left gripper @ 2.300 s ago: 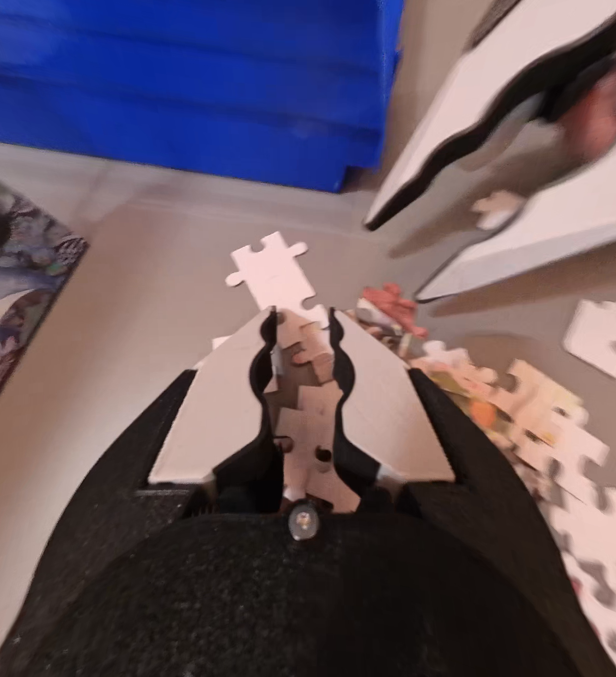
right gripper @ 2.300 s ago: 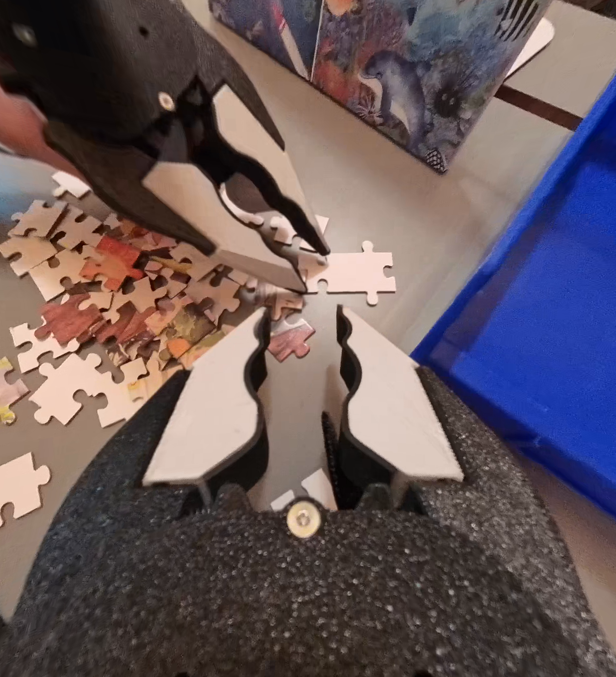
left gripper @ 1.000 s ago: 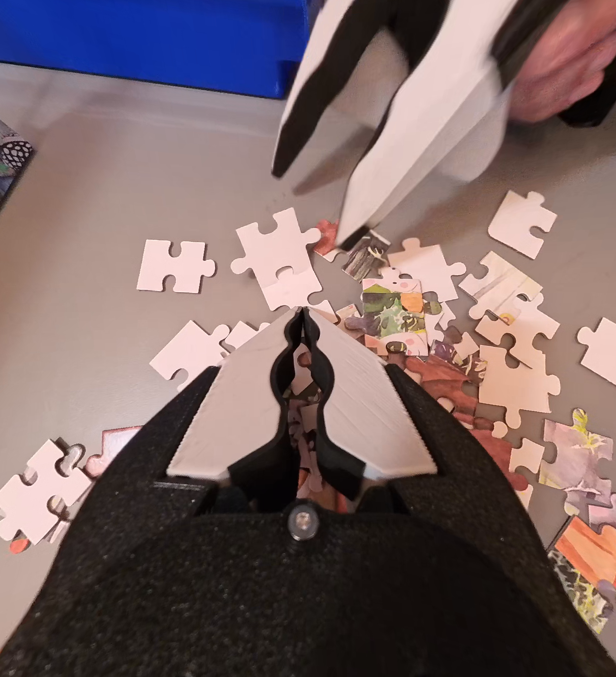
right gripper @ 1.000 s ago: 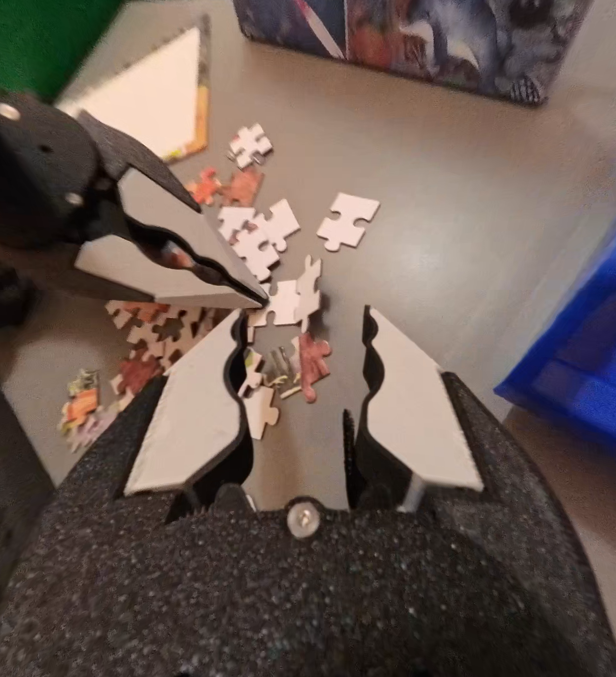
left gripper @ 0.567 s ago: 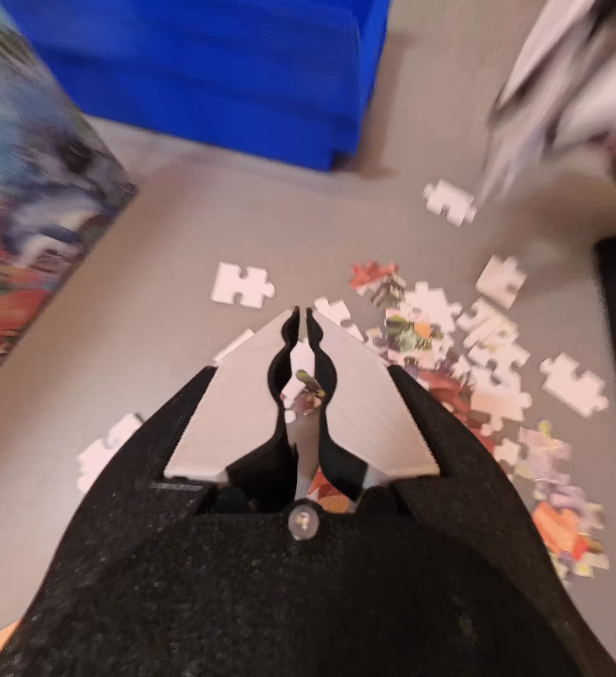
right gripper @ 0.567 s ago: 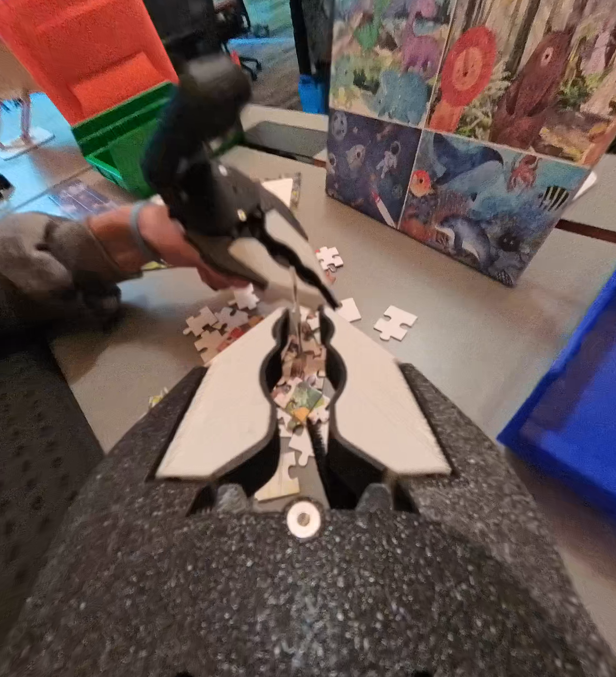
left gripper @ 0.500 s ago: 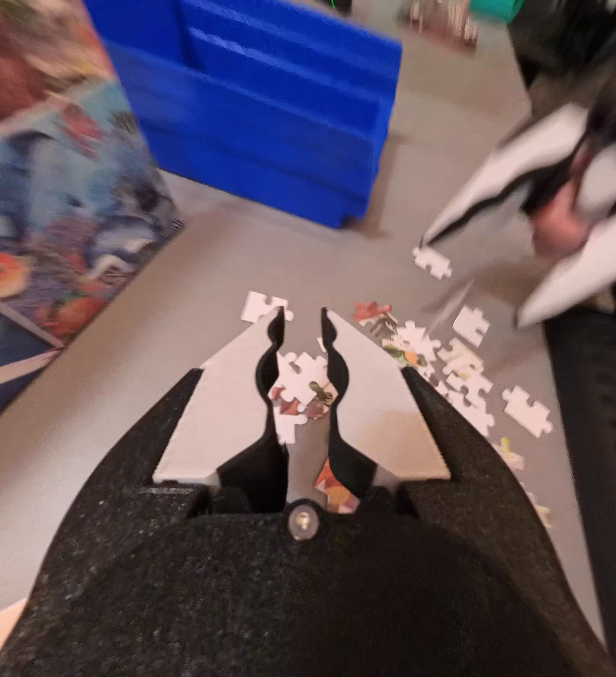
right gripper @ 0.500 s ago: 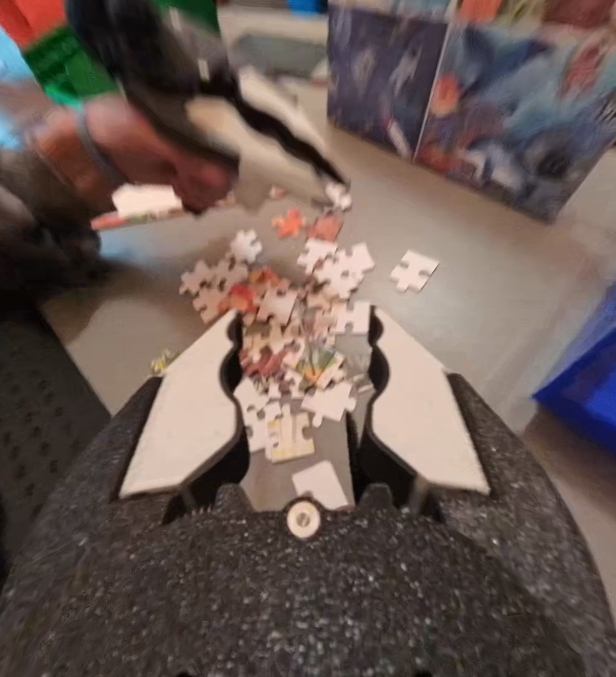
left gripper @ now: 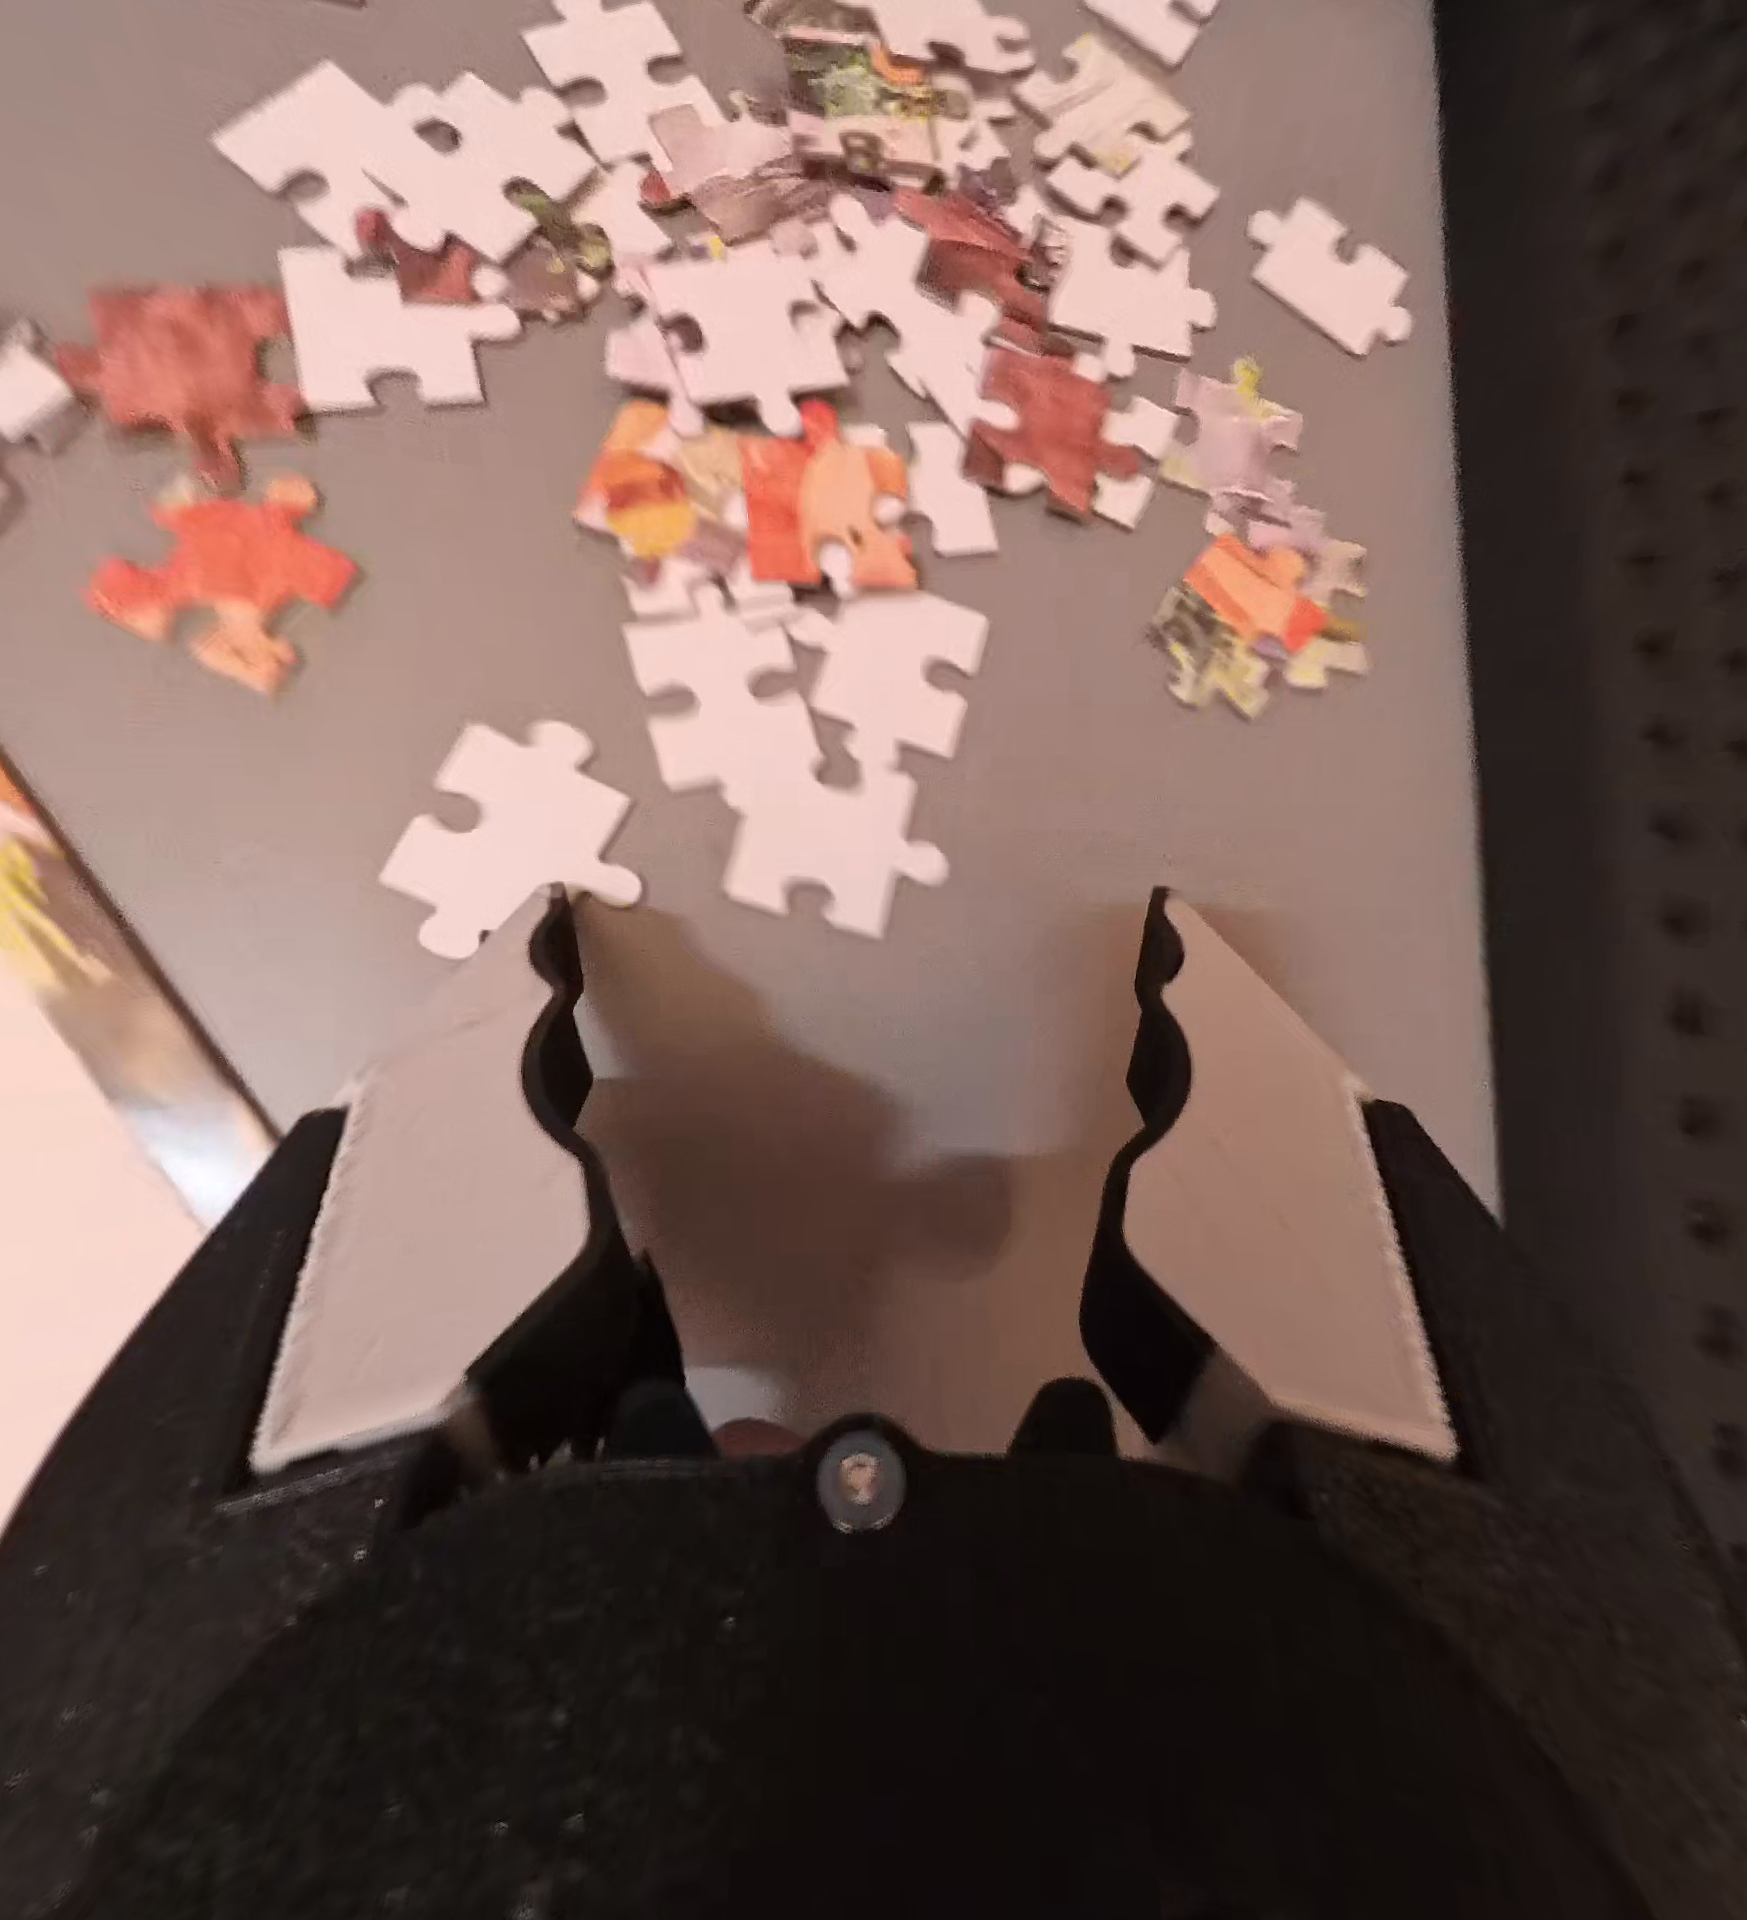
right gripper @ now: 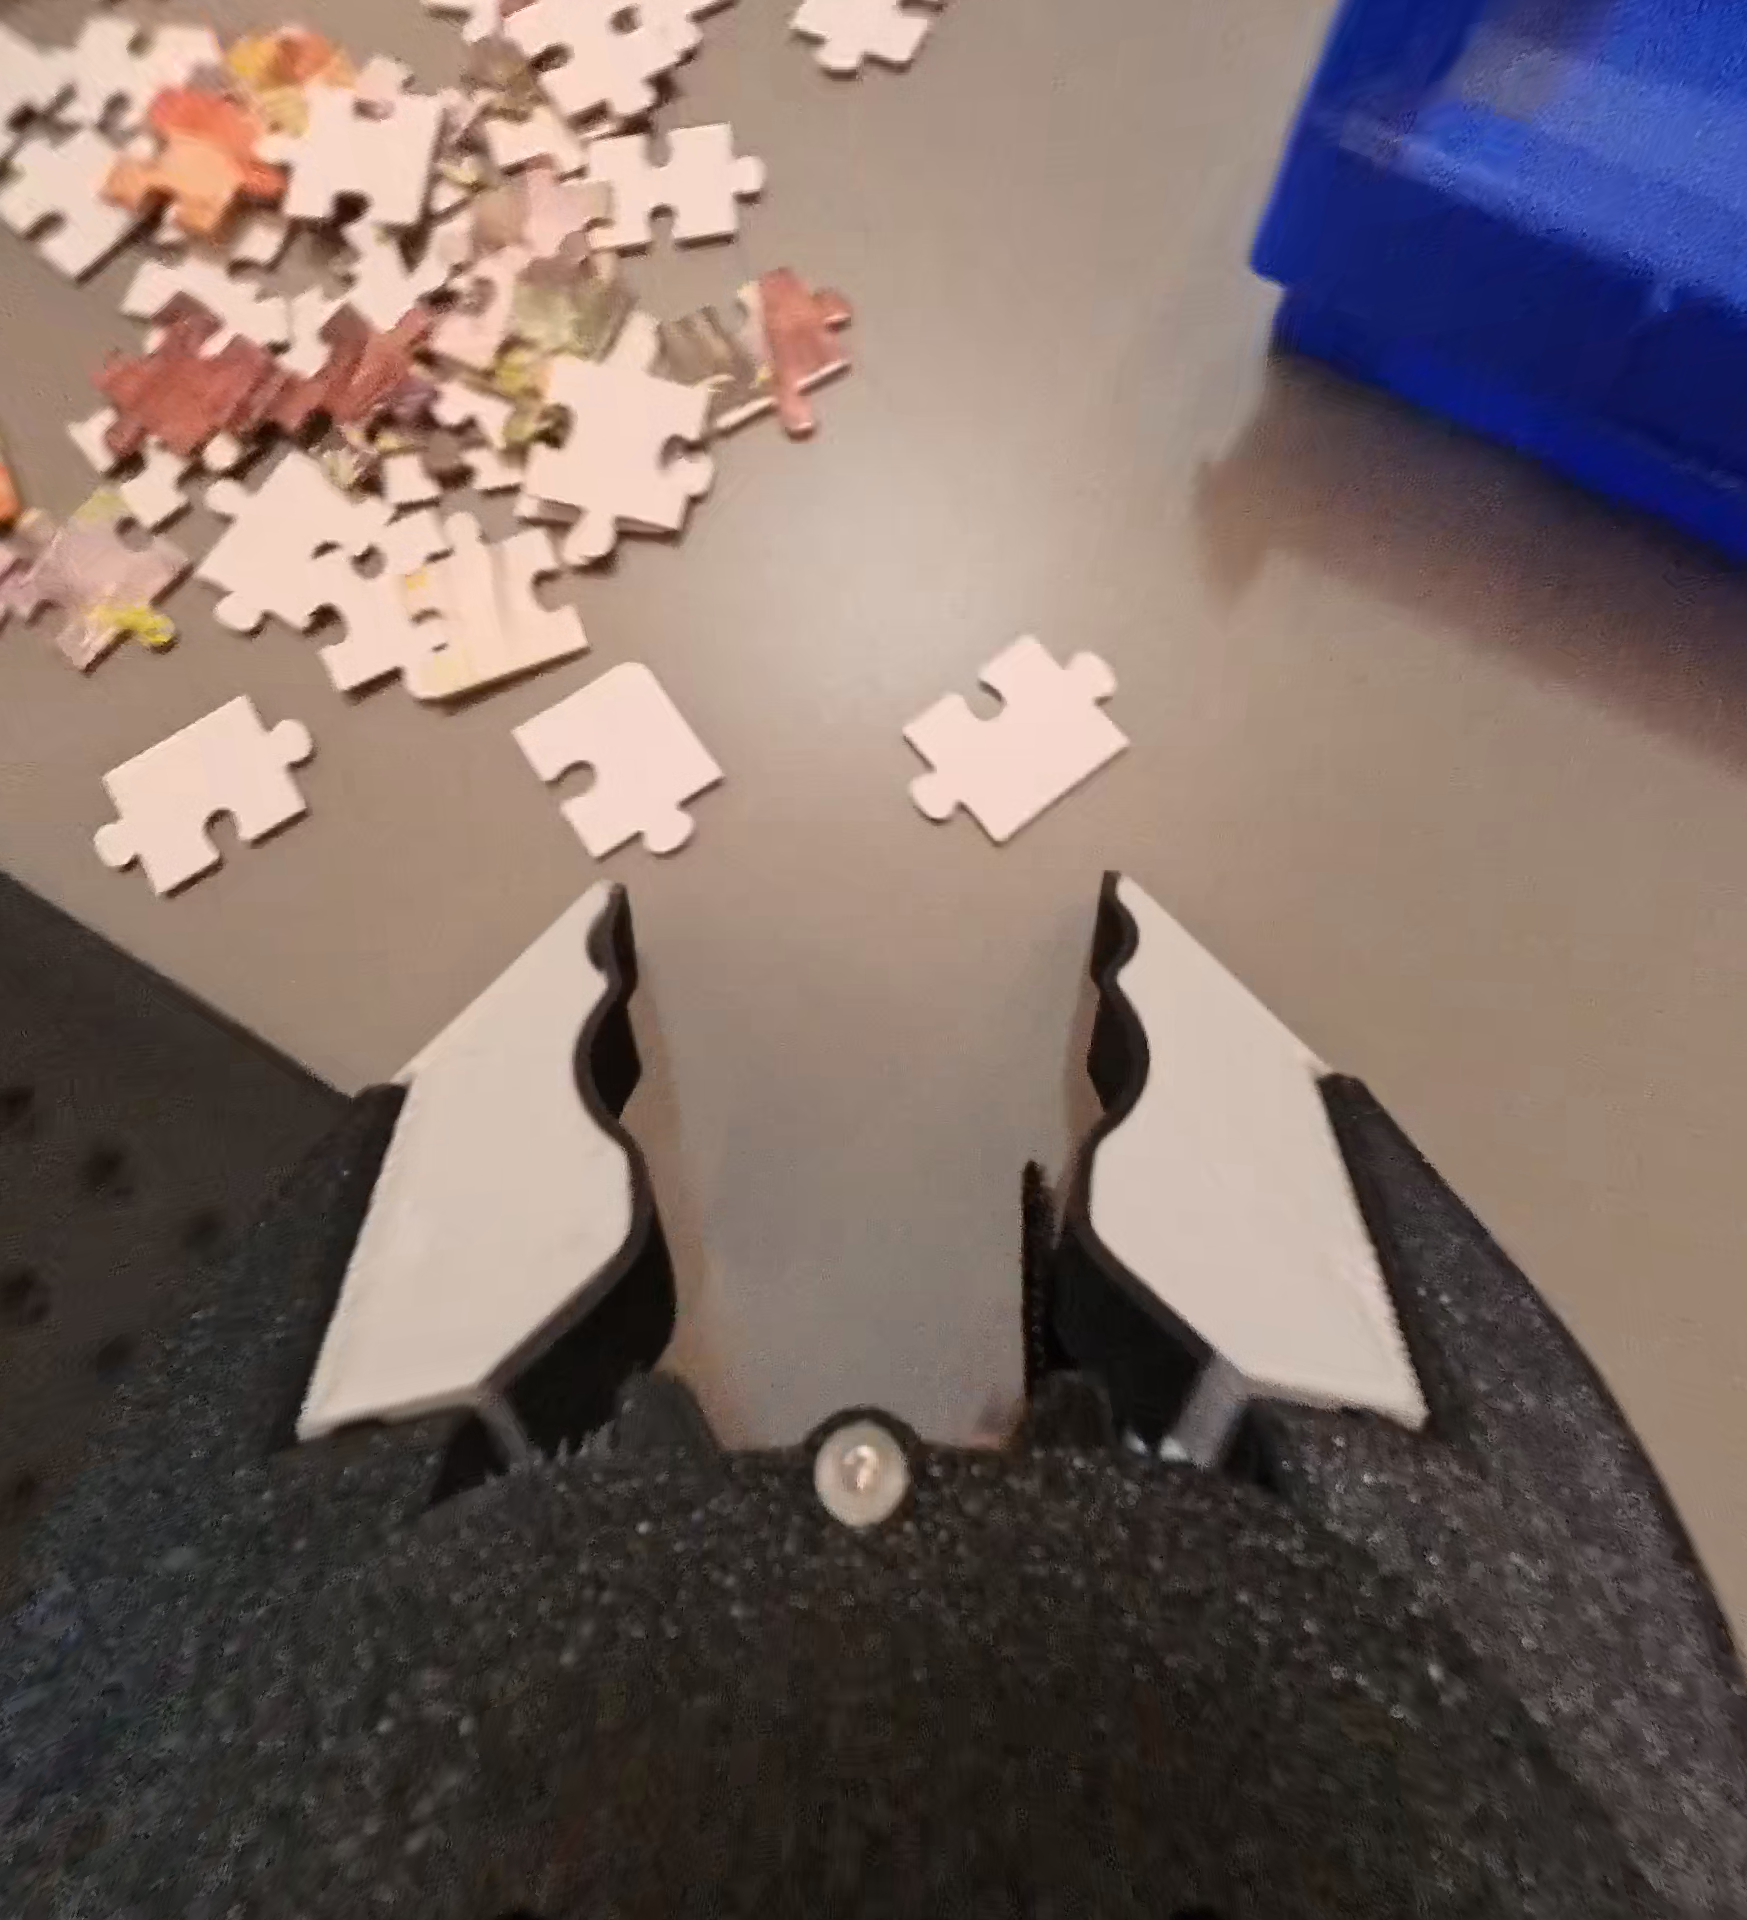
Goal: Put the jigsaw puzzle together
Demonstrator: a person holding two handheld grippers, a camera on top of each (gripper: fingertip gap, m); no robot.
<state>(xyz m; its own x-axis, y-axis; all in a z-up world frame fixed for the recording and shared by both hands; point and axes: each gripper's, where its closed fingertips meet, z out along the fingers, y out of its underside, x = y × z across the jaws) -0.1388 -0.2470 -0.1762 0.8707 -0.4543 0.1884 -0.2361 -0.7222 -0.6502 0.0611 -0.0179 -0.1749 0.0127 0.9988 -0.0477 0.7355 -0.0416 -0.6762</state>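
Loose jigsaw pieces (left gripper: 786, 343) lie in a scattered pile on the grey table (left gripper: 1108, 852), some picture side up in orange and brown, many white back up. My left gripper (left gripper: 858, 904) is open and empty, low over bare table just short of the pile. Its left fingertip (left gripper: 555, 914) is next to a white piece (left gripper: 510, 831). In the right wrist view the pile (right gripper: 381, 364) lies at the upper left. My right gripper (right gripper: 861, 888) is open and empty. Two white pieces (right gripper: 620, 758) (right gripper: 1014, 738) lie just ahead of its tips.
A flat white board with a coloured edge (left gripper: 27, 1060) lies left of the left gripper. A black perforated mat (left gripper: 1658, 727) runs along the table's edge and also shows in the right wrist view (right gripper: 69, 1039). A blue bin (right gripper: 1575, 208) stands at the right gripper's upper right.
Both grippers have opened wide, pulled back toward the table's near edge and tilted down. Neither gripper shows in the other's view any more.
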